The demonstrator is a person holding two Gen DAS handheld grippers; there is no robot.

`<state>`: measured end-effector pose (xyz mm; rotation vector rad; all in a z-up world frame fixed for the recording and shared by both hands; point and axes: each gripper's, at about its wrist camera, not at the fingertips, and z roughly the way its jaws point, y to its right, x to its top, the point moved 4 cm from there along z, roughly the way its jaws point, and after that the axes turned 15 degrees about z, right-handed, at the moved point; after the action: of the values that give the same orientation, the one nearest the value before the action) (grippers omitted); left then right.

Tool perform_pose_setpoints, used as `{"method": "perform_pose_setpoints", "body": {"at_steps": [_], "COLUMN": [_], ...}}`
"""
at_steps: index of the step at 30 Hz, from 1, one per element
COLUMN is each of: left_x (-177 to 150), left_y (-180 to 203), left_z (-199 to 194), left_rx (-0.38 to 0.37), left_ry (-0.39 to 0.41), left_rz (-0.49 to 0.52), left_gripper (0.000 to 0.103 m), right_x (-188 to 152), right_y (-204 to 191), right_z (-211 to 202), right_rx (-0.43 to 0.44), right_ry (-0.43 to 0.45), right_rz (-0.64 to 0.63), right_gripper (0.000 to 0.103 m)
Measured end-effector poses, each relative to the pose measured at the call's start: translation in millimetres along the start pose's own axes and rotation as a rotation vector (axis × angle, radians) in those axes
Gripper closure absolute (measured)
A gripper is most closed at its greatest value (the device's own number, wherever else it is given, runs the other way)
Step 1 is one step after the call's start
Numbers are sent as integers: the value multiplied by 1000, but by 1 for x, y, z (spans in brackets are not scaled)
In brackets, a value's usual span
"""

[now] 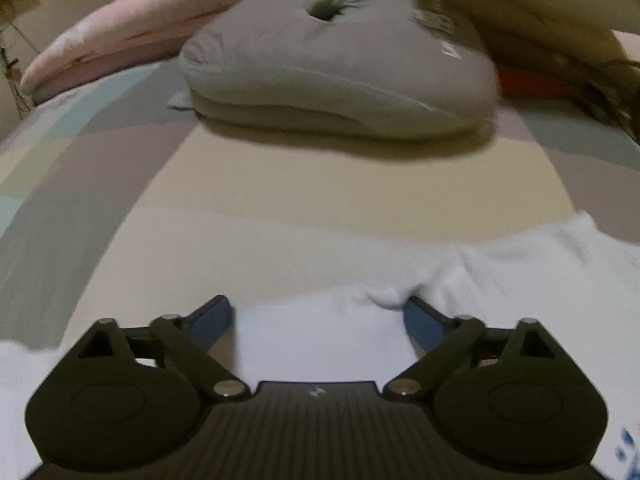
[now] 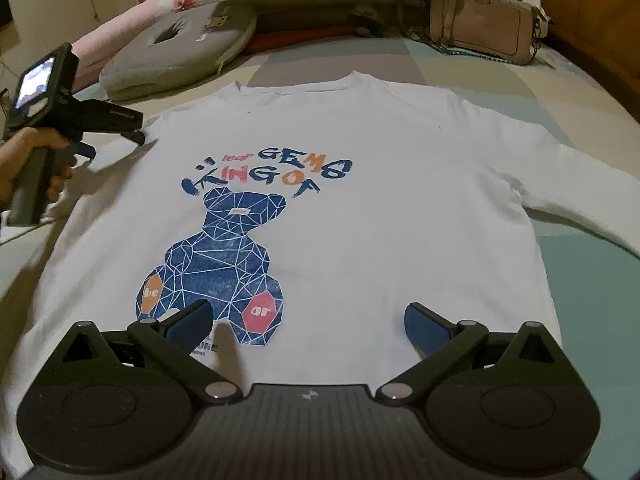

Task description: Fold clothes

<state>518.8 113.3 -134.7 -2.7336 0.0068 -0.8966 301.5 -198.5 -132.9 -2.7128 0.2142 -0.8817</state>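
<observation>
Patchwork bedding (image 2: 580, 264) carries a white long-sleeved shirt (image 2: 360, 216) spread flat, print up, collar toward the grey cushion (image 2: 180, 48). Soft and light, it should drape and wrinkle; shoulder seams or hem look like good grips. Left gripper (image 1: 318, 314) tilts down at the cushion-side shoulder, jaws wide, astride a fabric pucker, unclamped. Right gripper (image 2: 308, 322) hovers over the hem, wide open, empty.

A white long-sleeved shirt (image 2: 360, 208) lies flat, print up — blue bear, lettering above — sleeve stretched sideways.
</observation>
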Motion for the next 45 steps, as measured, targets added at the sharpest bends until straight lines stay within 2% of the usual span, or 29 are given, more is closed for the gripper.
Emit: {"method": "perform_pose_setpoints", "body": {"at_steps": [2,5,9,11,13,15,19,21,23,25,28,30,34,39,43,45], "left_x": [5,8,7,5,7,8,9,13,14,7,-11,-26,-56,-81,-99,-108], "left_y": [-8,-16,-17,-7,8,22,24,16,7,0,-2,5,12,21,23,19], "left_z": [4,-4,-27,-39,-39,-30,-1,2,-7,-28,-66,-91,-118,-120,-109,-103], "left_rx": [16,34,-85,-160,-204,-183,-113,-80,-82,-111,-191,-237,-188,-224,-131,-109], "left_ry": [7,2,26,19,8,-17,-26,-17,-16,9,40,73,121,125,99,85], "left_rz": [-27,-65,-71,-48,-1,51,34,10,-10,-16,23,87,197,226,249,246], "left_gripper": [7,14,14,13,12,12,8,9,13,13,12,12,12,12,12,10], "right_x": [0,-1,-1,-2,-4,-5,-3,-2,0,0,0,0,-1,1,1,3], "right_y": [0,0,-1,-3,-5,-6,-5,-2,0,1,-1,-3,-5,-8,-11,-10], "right_z": [0,-1,-4,-5,-6,-5,-2,-1,-1,-4,-5,-6,-8,-11,-13,-16], "right_rx": [1,2,16,23,25,23,26,23,22,33,45,45,47,54,57,63], "right_ry": [-1,0,-1,-2,-3,-5,-8,-9,-9,-5,-5,-2,2,1,4,10], "right_rz": [2,7,14,15,8,1,5,17,29,41,39,33,33,42,38,47], "right_gripper": [0,0,0,0,0,0,0,0,0,0,0,0,0,0,0,0]}}
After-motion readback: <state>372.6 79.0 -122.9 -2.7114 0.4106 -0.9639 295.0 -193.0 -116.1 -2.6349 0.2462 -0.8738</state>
